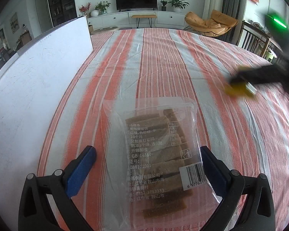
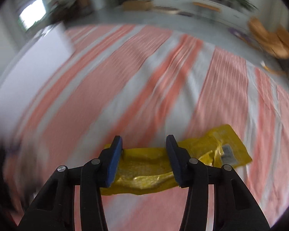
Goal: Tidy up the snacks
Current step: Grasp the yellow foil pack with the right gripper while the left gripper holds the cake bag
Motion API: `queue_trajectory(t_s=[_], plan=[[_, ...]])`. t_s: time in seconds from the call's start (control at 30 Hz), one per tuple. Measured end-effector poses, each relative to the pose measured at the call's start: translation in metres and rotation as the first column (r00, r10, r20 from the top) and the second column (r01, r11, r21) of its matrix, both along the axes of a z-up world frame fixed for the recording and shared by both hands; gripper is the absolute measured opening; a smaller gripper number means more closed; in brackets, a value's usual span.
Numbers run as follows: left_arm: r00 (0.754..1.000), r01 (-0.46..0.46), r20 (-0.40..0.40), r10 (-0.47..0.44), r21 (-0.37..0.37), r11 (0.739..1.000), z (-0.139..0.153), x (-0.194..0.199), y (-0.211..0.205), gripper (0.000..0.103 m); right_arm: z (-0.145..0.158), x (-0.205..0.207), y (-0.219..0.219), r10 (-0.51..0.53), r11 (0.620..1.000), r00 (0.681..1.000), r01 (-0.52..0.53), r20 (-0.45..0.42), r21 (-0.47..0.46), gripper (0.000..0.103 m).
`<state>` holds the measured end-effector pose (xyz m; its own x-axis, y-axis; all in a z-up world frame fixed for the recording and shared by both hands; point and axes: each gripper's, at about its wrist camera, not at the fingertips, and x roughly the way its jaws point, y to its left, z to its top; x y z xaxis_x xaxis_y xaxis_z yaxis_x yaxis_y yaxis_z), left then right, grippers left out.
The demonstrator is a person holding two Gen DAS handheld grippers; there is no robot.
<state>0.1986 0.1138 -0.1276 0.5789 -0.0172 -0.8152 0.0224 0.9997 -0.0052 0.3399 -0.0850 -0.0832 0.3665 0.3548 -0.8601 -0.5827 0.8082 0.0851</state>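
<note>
Two grippers are working over the striped tabletop (image 1: 163,61). The left gripper (image 1: 148,154) is standing wide open around a clear bag of brown snack bars (image 1: 160,154), its pads beside the bag's edges. The right gripper (image 2: 144,144) is half open over a yellow packet (image 2: 212,150); whether it is touching is unclear. Only the left view is showing the white board (image 1: 38,88).

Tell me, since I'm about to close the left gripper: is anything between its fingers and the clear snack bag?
Nothing visible. The left gripper is open, its fingers either side of the clear snack bag lying flat on the striped tablecloth, with only cloth showing in the gaps.
</note>
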Motion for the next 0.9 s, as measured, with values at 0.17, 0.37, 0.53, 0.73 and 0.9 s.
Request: queue_trajectory(t_s=[0.17,0.37,0.53,0.73,0.9], plan=[[1.0,0.0,0.0,0.0,-0.001,1.0,0.0,0.0,0.0,0.103,0.03,-0.066,-0.053,-0.005,0.999,0.999,0.002,0.048,0.048,0.081],[1.0,0.0,0.0,0.0,0.002,1.0,0.0,0.0,0.0,0.103,0.045,-0.075,-0.147,-0.532,0.809,0.826,0.561,-0.186,0.175,0.102],[0.999,0.015,-0.03,-0.015,0.001,1.0,0.001,0.006,0.0,0.103,0.012,-0.059,-0.106,-0.513,0.836,0.829,0.541,-0.22,0.09,0.1],[0.991,0.119,-0.06,-0.118,0.01,0.993,0.012,0.0,-0.002,0.056,0.002,-0.076,-0.037,-0.447,0.892,0.895,0.443,-0.016,-0.092,0.045],[0.996,0.071,-0.042,-0.082,-0.206,0.976,0.028,-0.028,0.026,0.056,0.01,-0.112,-0.074,-0.463,0.878,0.879,0.473,-0.116,0.072,0.044]])
